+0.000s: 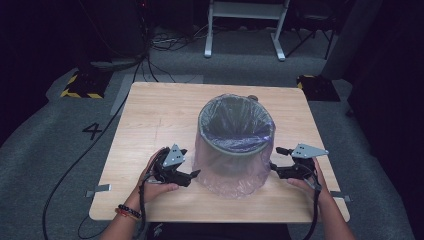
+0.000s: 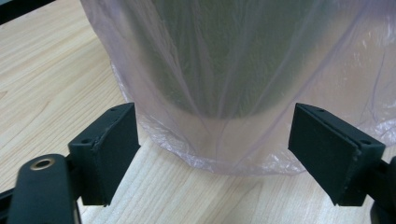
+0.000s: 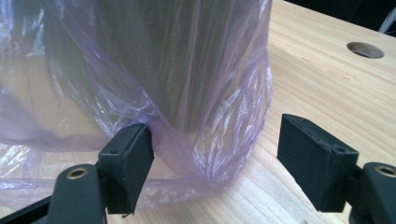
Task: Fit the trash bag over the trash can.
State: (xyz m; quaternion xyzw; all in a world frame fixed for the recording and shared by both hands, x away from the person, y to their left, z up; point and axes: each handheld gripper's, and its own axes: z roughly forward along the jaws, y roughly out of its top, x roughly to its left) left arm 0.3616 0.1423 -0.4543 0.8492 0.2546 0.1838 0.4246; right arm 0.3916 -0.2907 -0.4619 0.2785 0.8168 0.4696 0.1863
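— Bin (image 1: 235, 131) first: what does it look like?

— Dark grey-green, round, upright near the middle of the tabletop (image 1: 150, 115). A thin, see-through purplish bag (image 1: 227, 172) lines it, folds over the rim and hangs down the outside to the wood, where its crinkled hem spreads around the base.

— Where are the tools?

— Taking the bin as the clock's centre in the high view, the left tool (image 1: 192, 175) sits at about 8 o'clock and the right tool (image 1: 272, 166) at about 4 o'clock, each in one hand, each pointing in at the lower wall of the bin.

— How wide are they?

— Both stand wide apart and grip nothing. In the left gripper view (image 2: 215, 140) the draped bag lies between the two pads without being pressed. In the right gripper view (image 3: 215, 154) one pad (image 3: 128, 163) touches the loose film at the base, the other stands clear over bare wood.

— Anything else?

— A round hole (image 3: 365, 49) in the tabletop, beyond the bin.
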